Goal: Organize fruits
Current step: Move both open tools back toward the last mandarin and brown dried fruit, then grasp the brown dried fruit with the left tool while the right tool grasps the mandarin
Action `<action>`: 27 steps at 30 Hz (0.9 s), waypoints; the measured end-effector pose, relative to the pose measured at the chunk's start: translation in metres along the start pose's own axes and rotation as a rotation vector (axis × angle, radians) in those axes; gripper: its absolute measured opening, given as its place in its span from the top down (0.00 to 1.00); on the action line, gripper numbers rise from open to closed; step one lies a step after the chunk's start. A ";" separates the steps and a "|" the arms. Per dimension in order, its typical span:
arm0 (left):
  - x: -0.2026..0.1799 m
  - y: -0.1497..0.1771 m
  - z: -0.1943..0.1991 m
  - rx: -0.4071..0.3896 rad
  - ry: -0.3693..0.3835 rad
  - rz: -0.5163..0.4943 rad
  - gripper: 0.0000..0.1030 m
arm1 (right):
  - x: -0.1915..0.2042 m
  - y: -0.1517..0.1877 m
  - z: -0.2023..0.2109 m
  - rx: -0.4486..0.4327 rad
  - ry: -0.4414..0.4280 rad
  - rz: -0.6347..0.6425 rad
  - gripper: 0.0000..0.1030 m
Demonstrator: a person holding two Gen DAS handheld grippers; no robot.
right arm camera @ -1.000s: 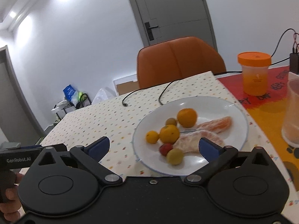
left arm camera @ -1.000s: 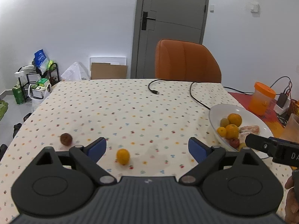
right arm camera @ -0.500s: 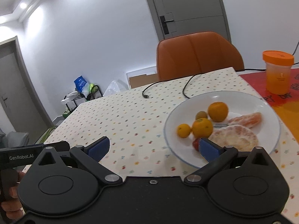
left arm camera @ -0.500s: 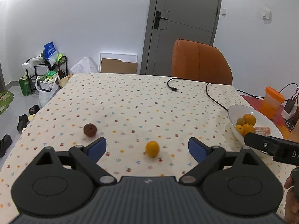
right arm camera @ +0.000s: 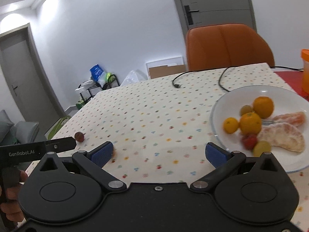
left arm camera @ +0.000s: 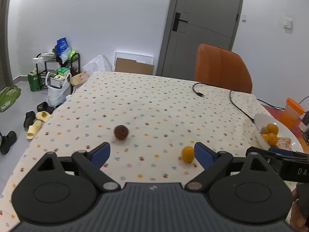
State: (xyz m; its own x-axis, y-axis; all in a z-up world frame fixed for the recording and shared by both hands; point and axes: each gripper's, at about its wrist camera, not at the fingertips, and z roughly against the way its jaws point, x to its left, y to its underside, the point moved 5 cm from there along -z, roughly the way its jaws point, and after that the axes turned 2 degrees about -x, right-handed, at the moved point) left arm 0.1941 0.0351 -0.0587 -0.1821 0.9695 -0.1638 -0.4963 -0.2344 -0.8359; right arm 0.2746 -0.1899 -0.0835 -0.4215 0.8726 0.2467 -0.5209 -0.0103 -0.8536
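A small brown round fruit point(left arm camera: 121, 132) and a little orange fruit point(left arm camera: 187, 154) lie loose on the dotted tablecloth. My left gripper point(left arm camera: 152, 152) is open above the cloth; the orange fruit sits just inside its right fingertip, the brown one just beyond its left. In the right wrist view my right gripper point(right arm camera: 159, 153) is open over bare cloth, left of a white plate point(right arm camera: 219, 104) holding several oranges, a red fruit, green ones and peeled segments. The brown fruit point(right arm camera: 79, 136) shows at the far left there.
A black cable point(left arm camera: 234, 101) trails across the far right of the table. An orange chair point(left arm camera: 222, 69) stands behind the table, an orange-lidded container point(left arm camera: 291, 112) beside the plate. Shoes, bags and a rack sit on the floor at left. A hand point(right arm camera: 11, 191) holds the other gripper's handle.
Both views have swung left: the loose fruits slid rightward in the left view, the orange one now near the right fingertip. The plate moved to the right edge in the right view.
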 end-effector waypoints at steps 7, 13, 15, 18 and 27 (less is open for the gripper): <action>0.020 -0.004 -0.002 -0.022 -0.020 0.032 0.16 | 0.018 -0.004 -0.015 0.016 -0.037 0.009 0.02; 0.032 -0.008 -0.010 -0.017 -0.027 0.053 0.27 | 0.037 -0.008 -0.028 0.036 -0.077 0.037 0.11; 0.036 -0.009 -0.013 -0.014 -0.028 0.058 0.30 | 0.043 -0.008 -0.032 0.045 -0.088 0.046 0.15; 0.041 -0.009 -0.018 -0.011 -0.031 0.066 0.34 | 0.051 -0.007 -0.040 0.059 -0.102 0.056 0.22; 0.054 -0.006 -0.032 0.017 -0.026 0.075 0.47 | 0.068 0.001 -0.066 0.115 -0.122 0.080 0.42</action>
State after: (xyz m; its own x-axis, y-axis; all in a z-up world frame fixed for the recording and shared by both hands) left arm 0.2148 0.0909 -0.0797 -0.2409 0.9472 -0.2114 -0.4945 -0.3073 -0.8130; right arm 0.2948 -0.0987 -0.0978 -0.5484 0.8011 0.2398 -0.5602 -0.1391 -0.8166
